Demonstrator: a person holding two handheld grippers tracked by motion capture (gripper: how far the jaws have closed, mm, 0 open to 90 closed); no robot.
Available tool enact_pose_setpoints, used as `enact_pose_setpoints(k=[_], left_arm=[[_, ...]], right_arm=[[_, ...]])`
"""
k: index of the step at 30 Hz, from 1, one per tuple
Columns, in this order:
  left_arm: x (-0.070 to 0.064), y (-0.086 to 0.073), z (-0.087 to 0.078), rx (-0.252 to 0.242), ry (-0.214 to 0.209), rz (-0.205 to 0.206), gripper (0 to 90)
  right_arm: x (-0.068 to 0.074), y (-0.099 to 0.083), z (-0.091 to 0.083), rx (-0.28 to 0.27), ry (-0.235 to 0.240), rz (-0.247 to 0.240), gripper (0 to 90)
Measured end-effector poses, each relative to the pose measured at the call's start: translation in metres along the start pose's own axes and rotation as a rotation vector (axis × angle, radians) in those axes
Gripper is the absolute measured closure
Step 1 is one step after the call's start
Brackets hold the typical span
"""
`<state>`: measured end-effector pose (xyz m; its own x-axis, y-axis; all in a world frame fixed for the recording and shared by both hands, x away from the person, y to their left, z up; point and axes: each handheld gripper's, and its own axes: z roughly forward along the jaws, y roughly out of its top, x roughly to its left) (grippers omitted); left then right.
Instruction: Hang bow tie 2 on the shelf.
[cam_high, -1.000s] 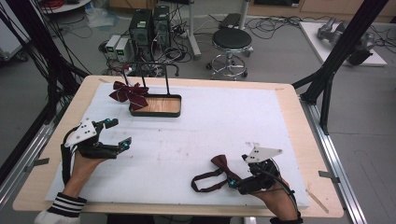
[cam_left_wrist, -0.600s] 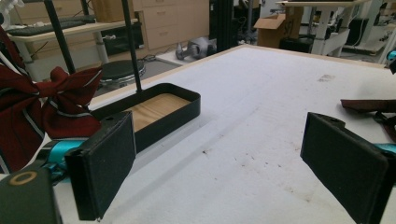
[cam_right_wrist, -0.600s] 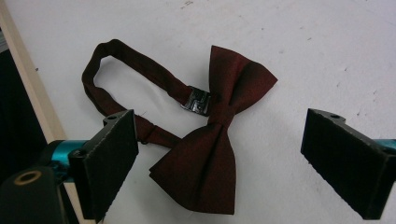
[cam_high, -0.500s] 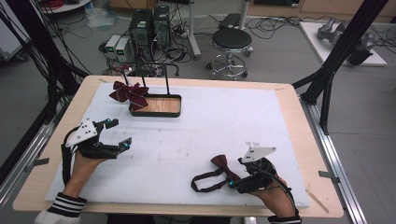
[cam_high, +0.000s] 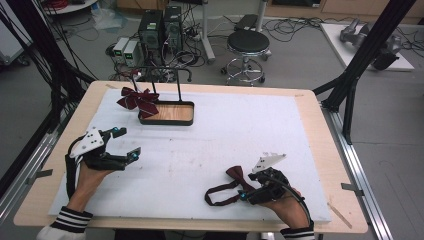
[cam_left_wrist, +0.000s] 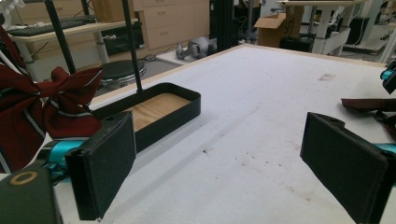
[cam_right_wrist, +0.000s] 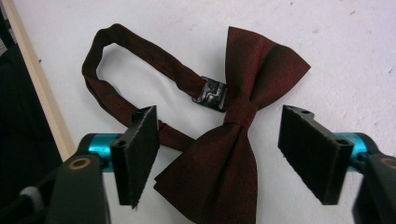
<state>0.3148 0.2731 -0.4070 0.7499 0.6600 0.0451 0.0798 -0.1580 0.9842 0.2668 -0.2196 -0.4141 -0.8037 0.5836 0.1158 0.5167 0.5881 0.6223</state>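
A dark red bow tie (cam_right_wrist: 243, 135) with a looped strap and a black clasp (cam_right_wrist: 211, 94) lies flat on the white mat (cam_high: 240, 135), near the front edge. My right gripper (cam_right_wrist: 219, 156) is open just over it, one jaw on each side of the bow's lower wing; from above, this right gripper (cam_high: 246, 192) is at the bow tie (cam_high: 234, 174). My left gripper (cam_high: 126, 142) stands open and empty at the mat's left side. Ahead of the left gripper (cam_left_wrist: 224, 168) are a black tray (cam_left_wrist: 173, 114) with a wooden floor and a striped red bow (cam_left_wrist: 51, 107).
The black tray (cam_high: 167, 122) sits at the back left of the mat with thin black rods rising from it. The striped bow (cam_high: 137, 98) hangs at its left end. The wooden table edge (cam_high: 320, 130) frames the mat. A stool (cam_high: 248, 44) stands beyond the table.
My right gripper has shifted slightly left, closer onto the bow tie. The left gripper and the bow tie have stayed where they were.
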Motion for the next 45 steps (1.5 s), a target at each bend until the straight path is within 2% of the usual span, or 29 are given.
enact_pose_setpoints(k=[7, 10, 15, 20, 22, 28, 32, 35, 45], left_arm=[[0.0005, -0.0001, -0.0001, 0.002, 0.004, 0.001, 11.1], [0.0004, 0.0, -0.0005, -0.002, 0.005, 0.001, 11.1], [0.0008, -0.0003, -0.0003, 0.0, 0.004, 0.001, 11.2], [0.0012, -0.0007, -0.0003, 0.001, 0.007, -0.001, 11.2], [0.0012, -0.0005, -0.0006, 0.002, 0.006, 0.0, 11.2], [0.0018, -0.0002, -0.0015, -0.002, 0.008, 0.0, 11.2], [0.0024, -0.0001, -0.0022, 0.0, 0.01, -0.002, 11.2], [0.0024, -0.0001, -0.0022, 0.0, 0.009, -0.002, 11.2], [0.0027, -0.001, -0.0019, 0.003, 0.008, -0.003, 11.2]], right_arm=[[-0.0027, -0.002, 0.0023, 0.036, 0.009, 0.032, 36.1], [-0.0034, -0.0023, 0.0027, 0.043, 0.032, 0.044, 42.8], [-0.0017, -0.0008, 0.0038, 0.065, 0.033, 0.039, 46.4], [-0.0042, -0.0014, 0.0053, 0.073, 0.039, 0.059, 48.4], [-0.0042, -0.0015, 0.0058, 0.079, 0.036, 0.056, 51.8], [-0.0066, -0.0035, 0.0063, 0.11, 0.013, 0.111, 65.5], [-0.0069, -0.0043, 0.0058, 0.117, -0.013, 0.117, 75.1], [-0.0081, -0.0055, 0.0044, 0.101, -0.014, 0.136, 76.6], [-0.0081, -0.0075, 0.0028, 0.072, -0.018, 0.119, 77.1]])
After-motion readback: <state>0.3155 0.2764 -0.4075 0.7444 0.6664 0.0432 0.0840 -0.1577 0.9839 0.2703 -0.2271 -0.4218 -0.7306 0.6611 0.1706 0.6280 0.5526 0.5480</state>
